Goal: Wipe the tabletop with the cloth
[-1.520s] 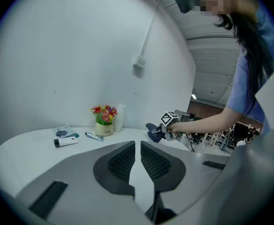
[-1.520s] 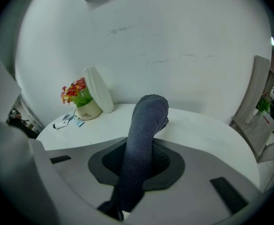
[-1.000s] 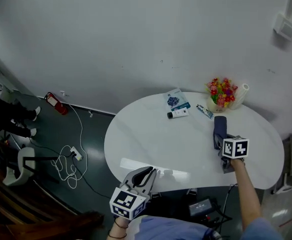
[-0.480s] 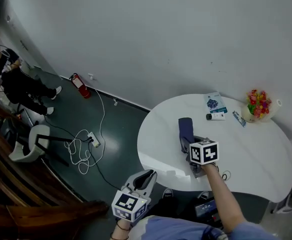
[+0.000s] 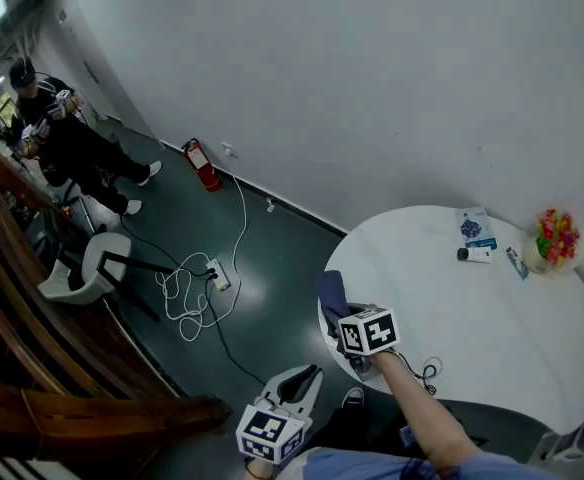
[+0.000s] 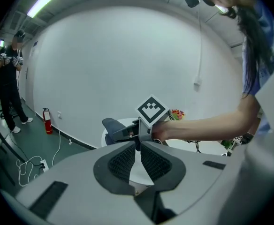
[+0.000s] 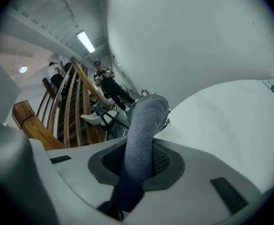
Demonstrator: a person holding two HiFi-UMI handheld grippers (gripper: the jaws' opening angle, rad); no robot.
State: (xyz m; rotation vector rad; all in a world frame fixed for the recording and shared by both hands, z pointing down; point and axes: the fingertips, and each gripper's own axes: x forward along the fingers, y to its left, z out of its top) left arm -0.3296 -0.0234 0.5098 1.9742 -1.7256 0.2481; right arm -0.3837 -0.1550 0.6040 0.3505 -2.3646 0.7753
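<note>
Where the right gripper [image 5: 345,314] clamps it, the knitted cloth [image 7: 144,125] folds roundly.

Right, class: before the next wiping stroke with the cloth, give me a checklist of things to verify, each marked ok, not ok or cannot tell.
1. Cloth clamped in the right gripper: ok, it runs between the jaws.
2. Cloth pressed flat on the tabletop: cannot tell; it sits at the table's left edge.
3. Left gripper out of the way: ok, it is off the table, shut and empty.
4. Surface next to the cloth bare: ok.
5. Far edge cleared: not ok; a booklet, a tube and flowers stand there, so a long stroke would probably reach them.
</note>
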